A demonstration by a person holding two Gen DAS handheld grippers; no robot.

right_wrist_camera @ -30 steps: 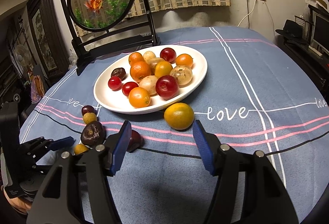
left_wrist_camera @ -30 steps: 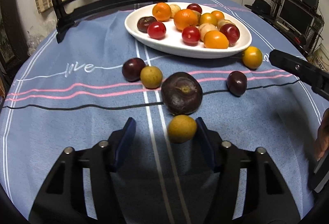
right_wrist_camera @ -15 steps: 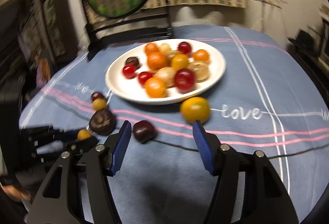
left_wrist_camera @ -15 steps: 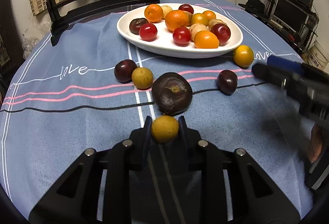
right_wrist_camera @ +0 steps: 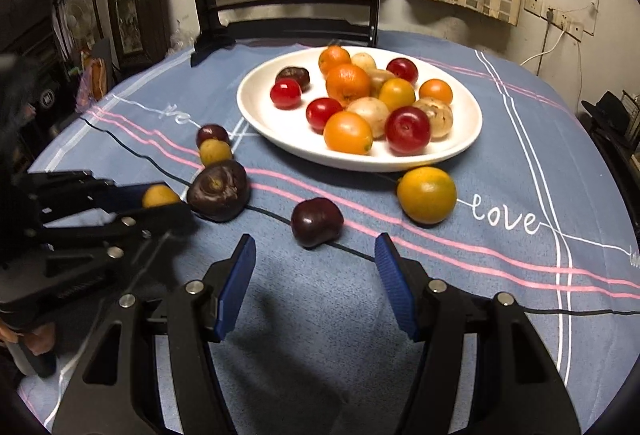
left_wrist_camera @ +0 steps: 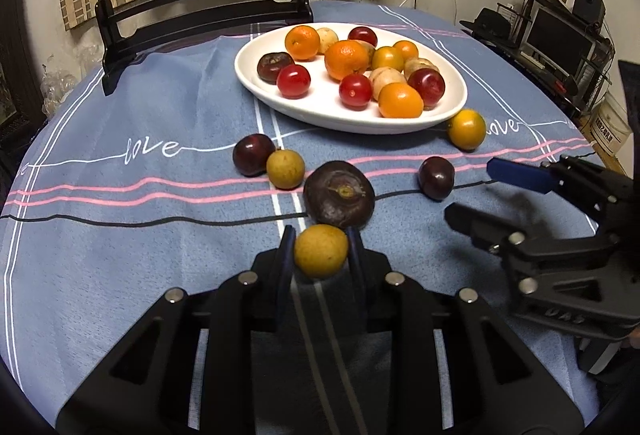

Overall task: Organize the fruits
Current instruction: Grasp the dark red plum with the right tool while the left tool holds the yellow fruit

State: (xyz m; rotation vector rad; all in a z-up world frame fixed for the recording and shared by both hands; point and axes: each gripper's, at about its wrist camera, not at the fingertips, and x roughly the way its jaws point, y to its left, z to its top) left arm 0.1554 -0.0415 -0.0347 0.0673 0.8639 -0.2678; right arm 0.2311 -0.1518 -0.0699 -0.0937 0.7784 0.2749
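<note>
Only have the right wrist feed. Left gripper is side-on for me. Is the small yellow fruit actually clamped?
Observer: Yes. In the left wrist view the left gripper has a pad pressed on each side of the small yellow fruit.
Operator: What's straight ahead of it?
Observer: The big dark fruit, right behind the yellow one. They overlap in that view, so I cannot tell whether they touch.
Operator: The two small ones further back look stacked here.
Observer: They lie side by side and look to be touching: the dark plum on the left, the second yellow fruit on the right.
</note>
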